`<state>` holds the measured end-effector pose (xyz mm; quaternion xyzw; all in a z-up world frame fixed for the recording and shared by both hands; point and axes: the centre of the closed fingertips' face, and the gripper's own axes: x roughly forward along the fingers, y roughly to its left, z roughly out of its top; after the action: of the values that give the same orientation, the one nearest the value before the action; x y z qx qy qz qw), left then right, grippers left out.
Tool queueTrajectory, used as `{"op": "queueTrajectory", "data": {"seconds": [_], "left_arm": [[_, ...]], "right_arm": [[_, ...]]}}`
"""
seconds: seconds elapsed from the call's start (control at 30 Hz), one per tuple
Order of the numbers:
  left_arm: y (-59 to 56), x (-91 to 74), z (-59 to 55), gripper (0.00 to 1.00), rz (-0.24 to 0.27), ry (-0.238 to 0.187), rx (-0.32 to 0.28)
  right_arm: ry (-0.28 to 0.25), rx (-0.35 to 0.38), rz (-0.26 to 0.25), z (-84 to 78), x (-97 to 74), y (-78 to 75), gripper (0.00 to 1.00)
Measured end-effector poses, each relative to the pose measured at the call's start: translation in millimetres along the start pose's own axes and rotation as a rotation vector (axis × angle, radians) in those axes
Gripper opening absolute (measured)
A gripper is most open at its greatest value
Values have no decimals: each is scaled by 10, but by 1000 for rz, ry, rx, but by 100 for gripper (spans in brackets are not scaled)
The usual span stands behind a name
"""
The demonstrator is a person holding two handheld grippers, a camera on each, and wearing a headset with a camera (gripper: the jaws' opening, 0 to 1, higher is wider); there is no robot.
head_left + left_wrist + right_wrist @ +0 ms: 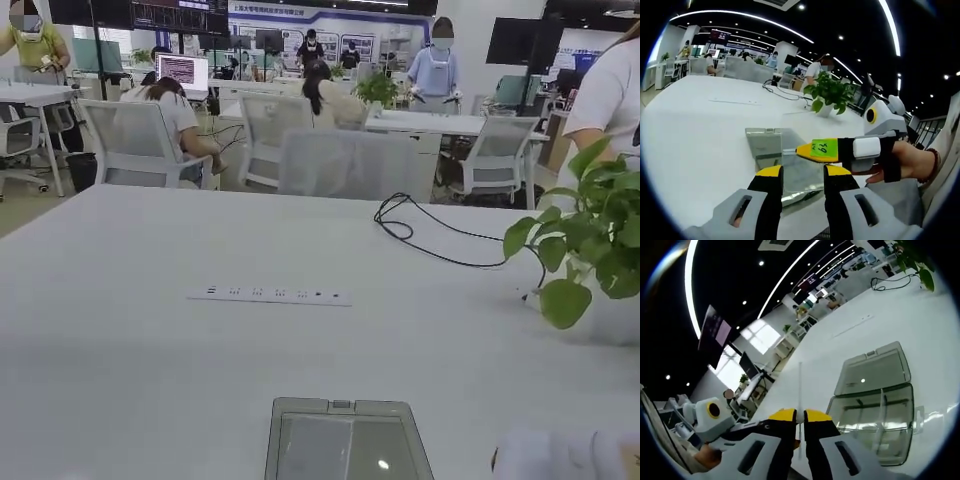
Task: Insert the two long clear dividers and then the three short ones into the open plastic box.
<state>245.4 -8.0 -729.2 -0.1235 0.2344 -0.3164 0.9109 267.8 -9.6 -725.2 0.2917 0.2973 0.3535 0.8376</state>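
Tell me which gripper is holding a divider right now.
The right gripper: its yellow-tipped jaws are shut on a thin clear divider seen edge-on. The left gripper has its jaws standing wide apart.

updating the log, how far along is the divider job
Partly done, it seems: two clear uprights already appear to stand in the open box, though the count is unsure. In hand: the right gripper is shut on a clear divider, not yet in the box; the left gripper is open. Left: seating this one and the rest.
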Motion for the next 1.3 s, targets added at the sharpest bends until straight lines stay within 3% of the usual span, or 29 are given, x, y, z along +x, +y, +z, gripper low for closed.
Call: {"op": "queueTrajectory", "data": {"seconds": [0.5,0.67,0.77,0.97,1.13,1.3], "left_arm": [[6,-2,-9,31,-4,9,-17],[-12,-4,-24,31,-21,16,-18],[-12,-20,-28,31,-18,35,68],[-40,-36,-87,48,-33,77,199],[-67,-38,-103,61,-62,75,226],[-68,-40,-95,76,-75,73,297]], "right_arm": [[10,81,-7,-12,1,-32,6],[54,126,-19,-6,2,-62,6],[64,120,-42,10,1,-104,6],[137,130,-124,-24,-26,-233,6],[230,122,-201,-95,-68,-342,6],[277,161,-245,-108,-96,-408,6]]}}
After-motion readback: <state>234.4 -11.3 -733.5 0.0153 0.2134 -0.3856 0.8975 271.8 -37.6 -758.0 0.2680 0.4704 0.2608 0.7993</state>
